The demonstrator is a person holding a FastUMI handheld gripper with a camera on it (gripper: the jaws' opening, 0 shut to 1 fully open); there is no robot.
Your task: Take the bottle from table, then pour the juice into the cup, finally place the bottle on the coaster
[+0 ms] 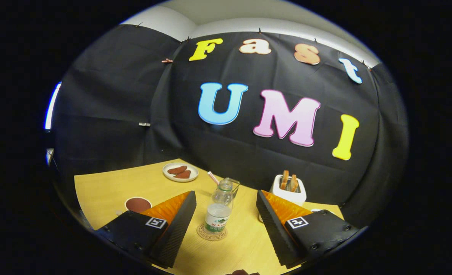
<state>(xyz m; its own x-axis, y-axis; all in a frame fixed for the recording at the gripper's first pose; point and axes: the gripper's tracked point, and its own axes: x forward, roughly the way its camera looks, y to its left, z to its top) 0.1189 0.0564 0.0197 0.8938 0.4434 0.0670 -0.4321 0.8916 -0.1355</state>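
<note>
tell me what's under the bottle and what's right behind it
The bottle stands on a round coaster, between the open hand-held gripper fingers. Behind it is a clear cup with a striped straw; the bottle hides the cup's lower part.

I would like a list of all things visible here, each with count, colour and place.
bottle: one, clear with green label, upright on the coaster, between the tool's fingers but apart from them
coaster: one, light brown, under the bottle
cup: one, clear, with striped straw, just behind the bottle
plate: one, white, holding reddish slices, far side of table
toaster: one, white, two toast slices inside
table: one, yellow wood
tool: one, open
</note>
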